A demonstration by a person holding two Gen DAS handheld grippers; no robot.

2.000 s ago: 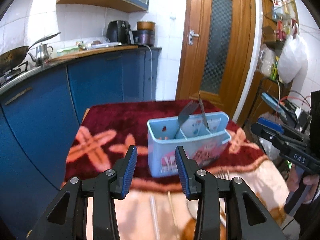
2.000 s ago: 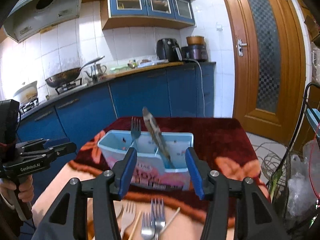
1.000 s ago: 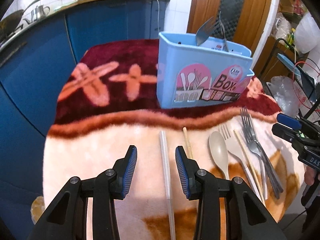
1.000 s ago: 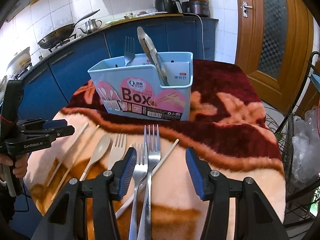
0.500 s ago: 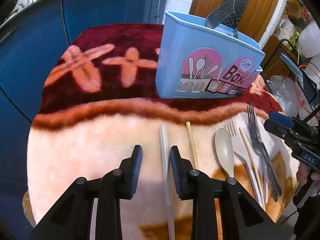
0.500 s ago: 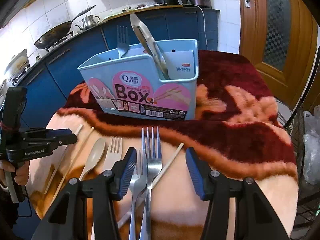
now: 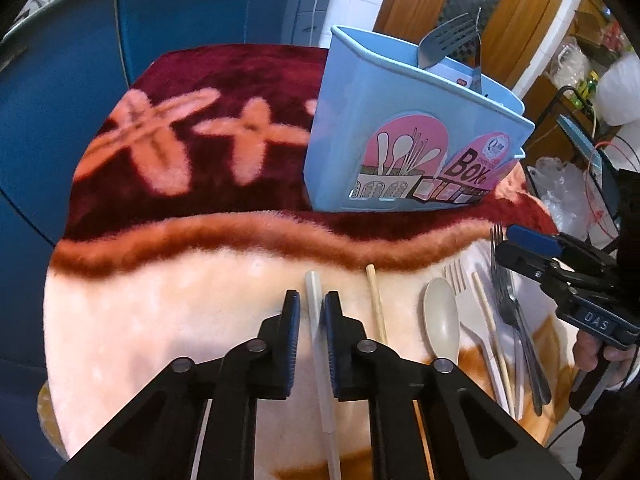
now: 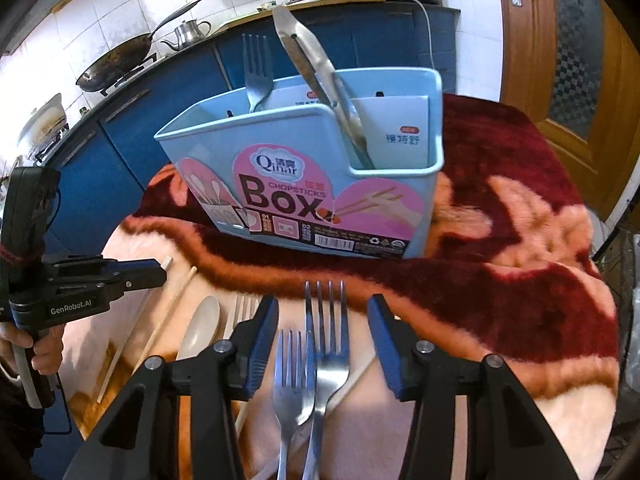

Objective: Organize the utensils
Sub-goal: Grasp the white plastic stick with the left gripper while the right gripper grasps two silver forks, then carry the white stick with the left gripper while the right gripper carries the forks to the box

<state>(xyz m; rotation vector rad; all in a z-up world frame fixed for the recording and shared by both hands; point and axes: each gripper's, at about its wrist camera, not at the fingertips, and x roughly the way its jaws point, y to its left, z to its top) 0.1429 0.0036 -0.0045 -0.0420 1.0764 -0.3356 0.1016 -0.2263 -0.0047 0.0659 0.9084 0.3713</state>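
A light blue chopsticks box [image 7: 400, 136] stands on the blanket, also in the right wrist view [image 8: 320, 184], with a metal fork [image 8: 256, 72] and tongs [image 8: 324, 80] standing in it. My left gripper [image 7: 310, 312] is nearly closed around a white chopstick [image 7: 314, 300] lying on the blanket. Beside it lie a wooden chopstick [image 7: 376, 304], a beige spoon [image 7: 442, 320], a beige fork [image 7: 472, 320] and metal forks [image 7: 508, 304]. My right gripper [image 8: 323, 320] is open, with two metal forks [image 8: 316, 360] lying between its fingers.
The round table is covered by a red and peach blanket [image 7: 200, 160]. Blue kitchen cabinets [image 7: 60, 80] stand behind, with a wok [image 8: 116, 64] and kettle [image 8: 188, 32] on the counter. A wooden door [image 8: 568, 40] is at the right, and a wire rack [image 7: 580, 128] beside the table.
My left gripper has lowered and narrowed its fingers around the white chopstick. My right gripper has moved closer over the two metal forks and stayed open.
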